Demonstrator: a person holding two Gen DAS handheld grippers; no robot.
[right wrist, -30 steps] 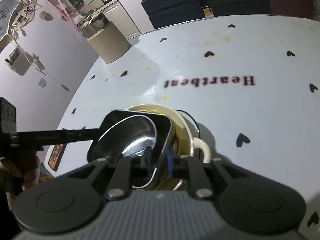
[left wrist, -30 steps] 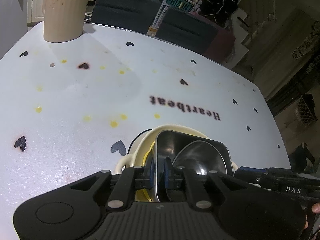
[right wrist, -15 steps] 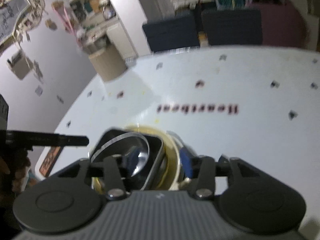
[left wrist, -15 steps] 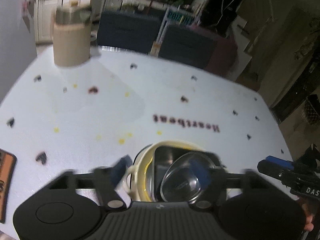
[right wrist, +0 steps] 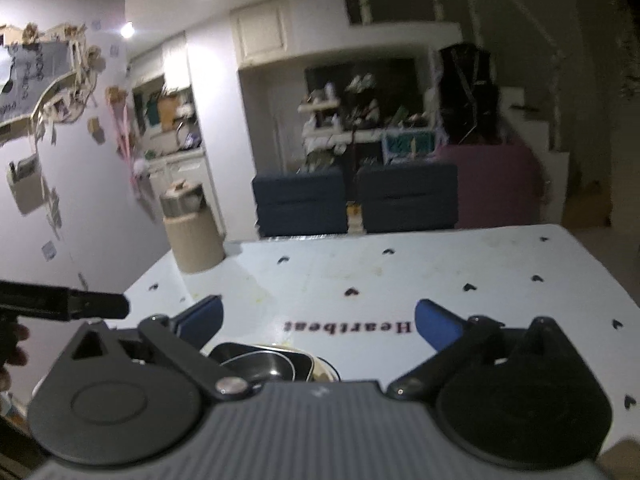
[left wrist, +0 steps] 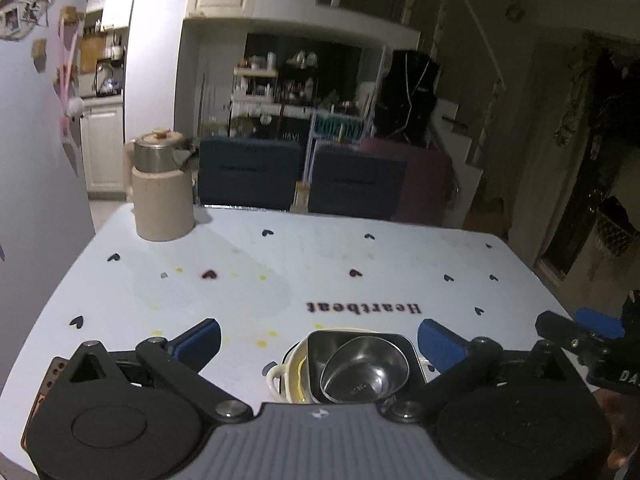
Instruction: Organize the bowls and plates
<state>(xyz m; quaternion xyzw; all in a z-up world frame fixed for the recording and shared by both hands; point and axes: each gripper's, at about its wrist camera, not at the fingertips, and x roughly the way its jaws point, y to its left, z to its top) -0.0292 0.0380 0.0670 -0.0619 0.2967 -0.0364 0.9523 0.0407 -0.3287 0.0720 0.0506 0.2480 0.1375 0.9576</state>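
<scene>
A round steel bowl (left wrist: 362, 372) sits inside a square steel container (left wrist: 315, 354), which rests in a cream handled bowl (left wrist: 276, 376) near the table's front edge. My left gripper (left wrist: 319, 340) hangs above and behind this stack, its jaws opening wide with nothing pressed between the blue pads. My right gripper (right wrist: 319, 315) is also opening, above the same stack; the steel bowl (right wrist: 260, 364) shows just under its body. Each view catches a finger of the other gripper at its outer edge.
The table wears a white cover (left wrist: 240, 292) with small hearts and the word "Heartbeat". A beige jug with a steel top (left wrist: 162, 196) stands at the far left corner. Two dark blue chairs (left wrist: 248, 178) line the far side. A dark orange-edged object (left wrist: 48, 380) lies front left.
Both grippers let go of the square steel container's rim, opened wide, and rose back from the stack. The stack stays on the table and now looks smaller and lower in both views.
</scene>
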